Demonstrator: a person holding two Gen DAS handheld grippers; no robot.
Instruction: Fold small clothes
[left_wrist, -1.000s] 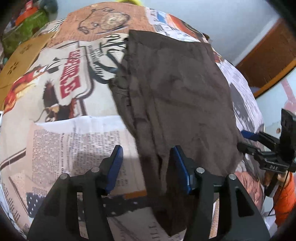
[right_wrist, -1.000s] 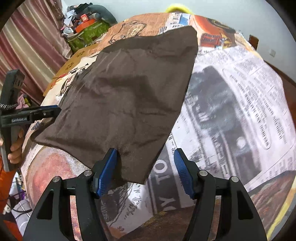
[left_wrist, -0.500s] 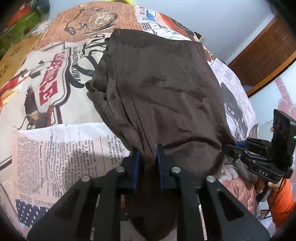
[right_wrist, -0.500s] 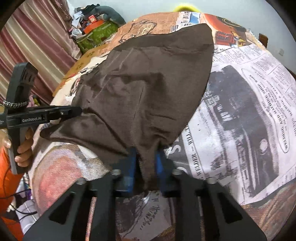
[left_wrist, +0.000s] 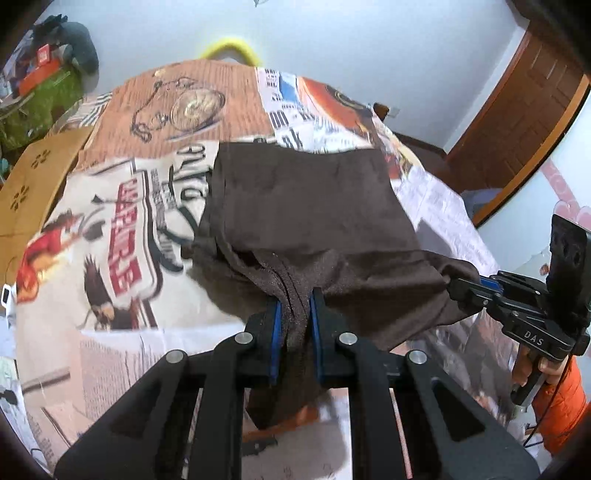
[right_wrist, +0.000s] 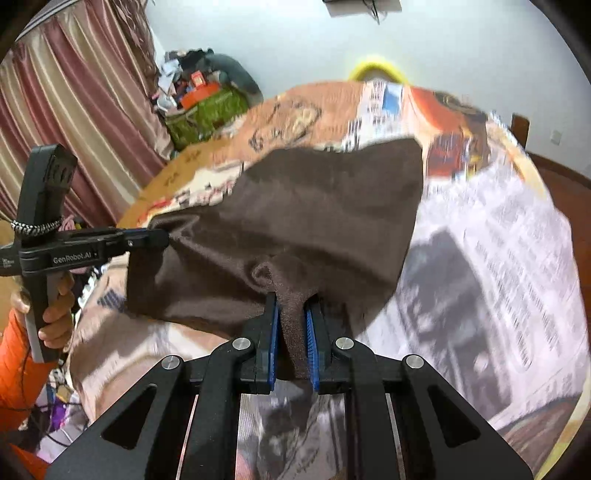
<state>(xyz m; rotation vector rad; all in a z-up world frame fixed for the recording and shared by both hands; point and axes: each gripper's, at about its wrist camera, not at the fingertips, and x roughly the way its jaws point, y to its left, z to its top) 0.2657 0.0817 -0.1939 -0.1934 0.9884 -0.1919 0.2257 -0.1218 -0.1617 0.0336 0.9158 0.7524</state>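
The brown cloth (left_wrist: 317, 221) lies on the newspaper-print bedcover (left_wrist: 110, 229), its near edge raised (bunched at both corners). The left gripper (left_wrist: 295, 314) and right gripper (right_wrist: 291, 325) each pinch a corner, angled downward from orange-sleeved hands (right_wrist: 55, 306).

One brown garment (left_wrist: 317, 221); two grippers, left gripper (left_wrist: 295, 314) and right gripper (right_wrist: 291, 321); one printed bedcover (left_wrist: 122, 229); one green bag (right_wrist: 207, 110).
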